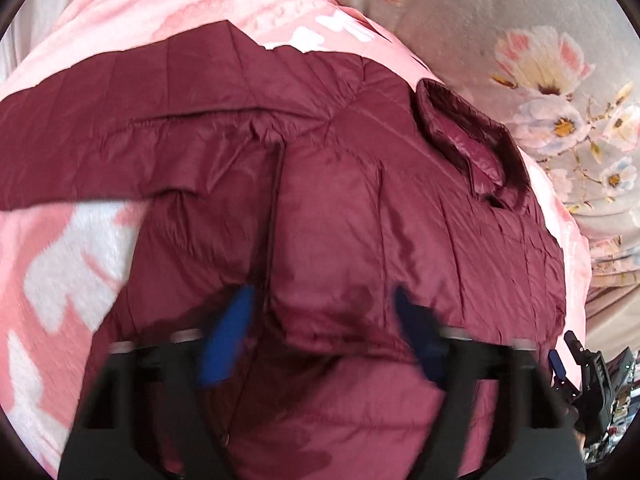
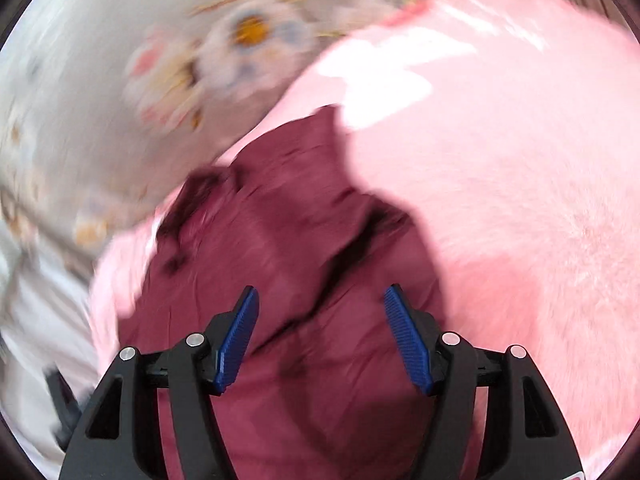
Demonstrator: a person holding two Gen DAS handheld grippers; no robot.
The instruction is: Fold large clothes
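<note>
Maroon quilted puffer jacket (image 1: pixel 360 200) spread flat on pink fluffy blanket (image 1: pixel 60 264), left gripper (image 1: pixel 322 312) and right gripper (image 2: pixel 320 312) above it, jaws released, nothing grasped, floral bedsheet (image 1: pixel 520 40) beyond

Fluffy pink-and-white blanket (image 1: pixel 80 260) as work surface, pale grey floral sheet (image 1: pixel 560 80) beyond, soft daylight

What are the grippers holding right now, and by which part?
Nothing. Both the left gripper and the right gripper have open jaws above the jacket, with no fabric pinched between them.
</note>
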